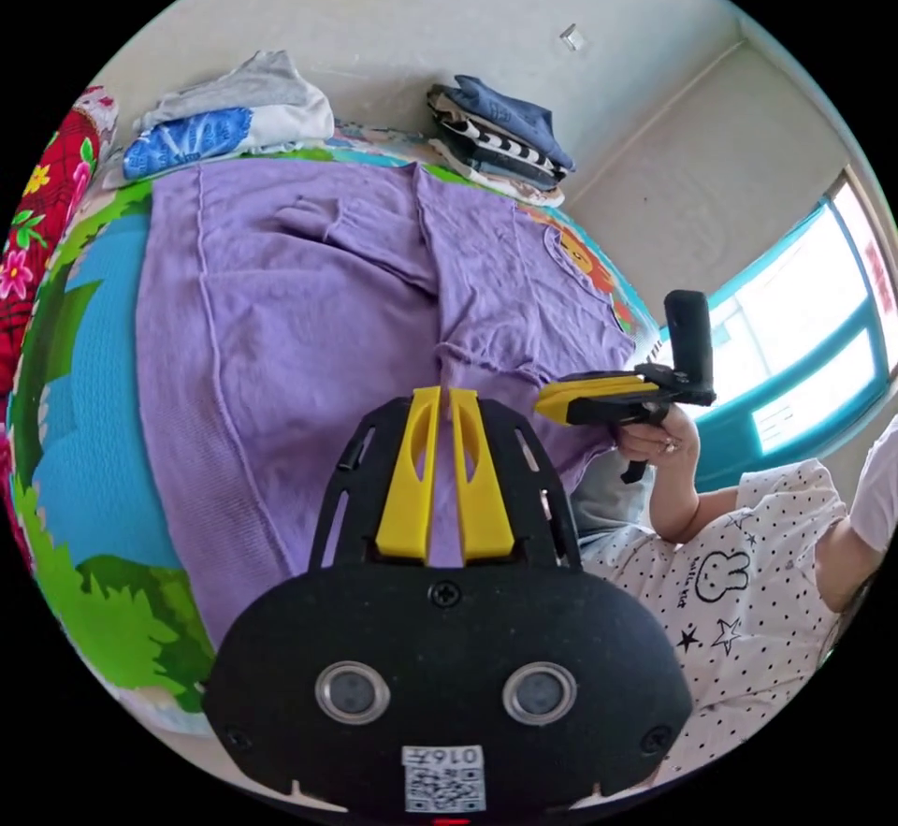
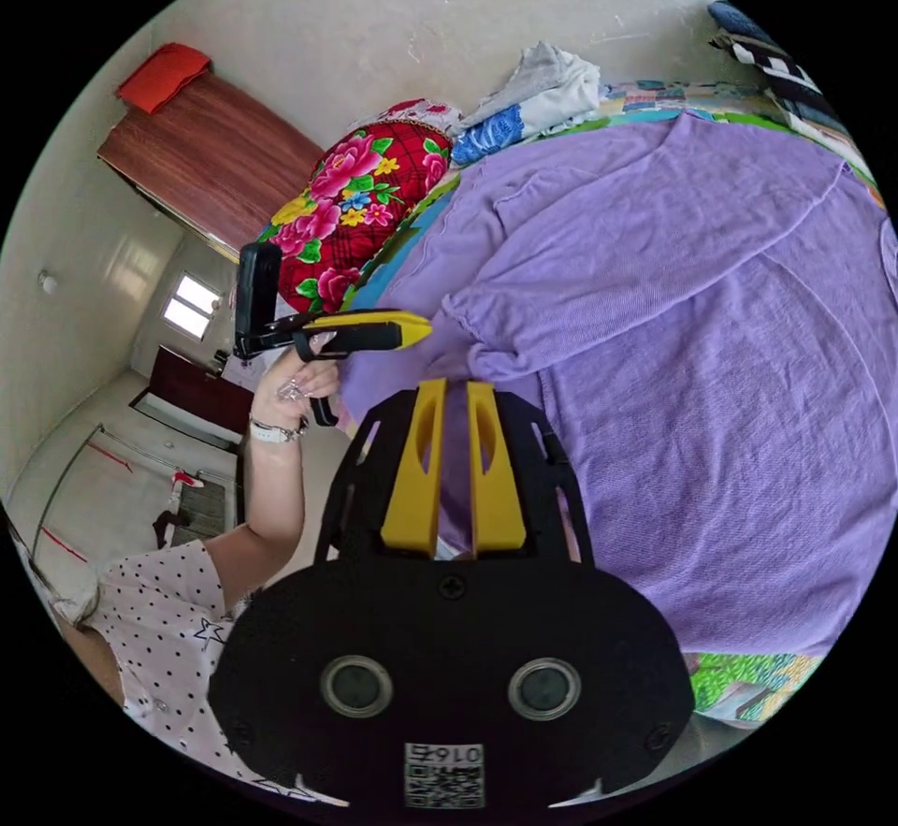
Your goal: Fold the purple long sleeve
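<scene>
Two yellow-jawed claws hang over the purple long sleeve (image 1: 309, 321), which lies spread flat on a cartoon-printed play mat (image 1: 84, 414). Seen in its own view, the left claw (image 1: 444, 396) has its jaws drawn almost together with a thin slit between them, above the near part of the garment; whether any cloth is pinched there cannot be told. The right claw (image 2: 454, 389) shows the same narrow gap in its own view, beside a folded-in sleeve of the garment, and again a grip on the cloth cannot be confirmed. Each claw also appears in the other's view, held in a hand at the garment's near edge: the right hand (image 1: 659, 438) with its claw (image 1: 547, 400) in the left gripper view, the left hand (image 2: 299, 386) with its claw (image 2: 421, 330) in the right gripper view. Beyond the garment's far edge sit a stack of folded dark clothes (image 1: 505, 134) and a loose pile of grey and blue clothes (image 1: 234, 110). A red floral quilt (image 2: 360, 199) lies beside the mat.
</scene>
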A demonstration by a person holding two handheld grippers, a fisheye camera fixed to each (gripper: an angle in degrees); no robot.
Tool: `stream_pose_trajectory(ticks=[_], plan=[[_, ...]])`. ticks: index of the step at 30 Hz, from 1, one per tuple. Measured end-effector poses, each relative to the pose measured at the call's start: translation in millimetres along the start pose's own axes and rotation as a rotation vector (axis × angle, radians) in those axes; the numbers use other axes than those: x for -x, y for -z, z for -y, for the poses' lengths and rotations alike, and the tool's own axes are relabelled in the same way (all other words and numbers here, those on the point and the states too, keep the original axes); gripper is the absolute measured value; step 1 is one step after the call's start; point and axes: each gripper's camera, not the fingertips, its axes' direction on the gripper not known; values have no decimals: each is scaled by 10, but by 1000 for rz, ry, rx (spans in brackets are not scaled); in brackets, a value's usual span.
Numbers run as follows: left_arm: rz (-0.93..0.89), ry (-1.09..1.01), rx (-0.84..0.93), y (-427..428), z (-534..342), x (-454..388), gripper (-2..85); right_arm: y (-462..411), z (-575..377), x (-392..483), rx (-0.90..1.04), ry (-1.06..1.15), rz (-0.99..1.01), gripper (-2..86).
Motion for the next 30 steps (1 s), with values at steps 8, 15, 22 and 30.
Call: stream_pose_trajectory(ticks=[8,15,22,30], plan=[[209,203,-207,830,-810,222,3,203,-62,936,136,414,-174,-1],[334,496,-403,1491,-1853,535,101,545,-118,1355,45,431,-469,-3],[137,507,-488,1590,-2146,731,110,836,-126,1657,31,411,-389,-3],[122,544,-562,1801,-2186,828,18,1134,-226,2020,26,394,-443,1]])
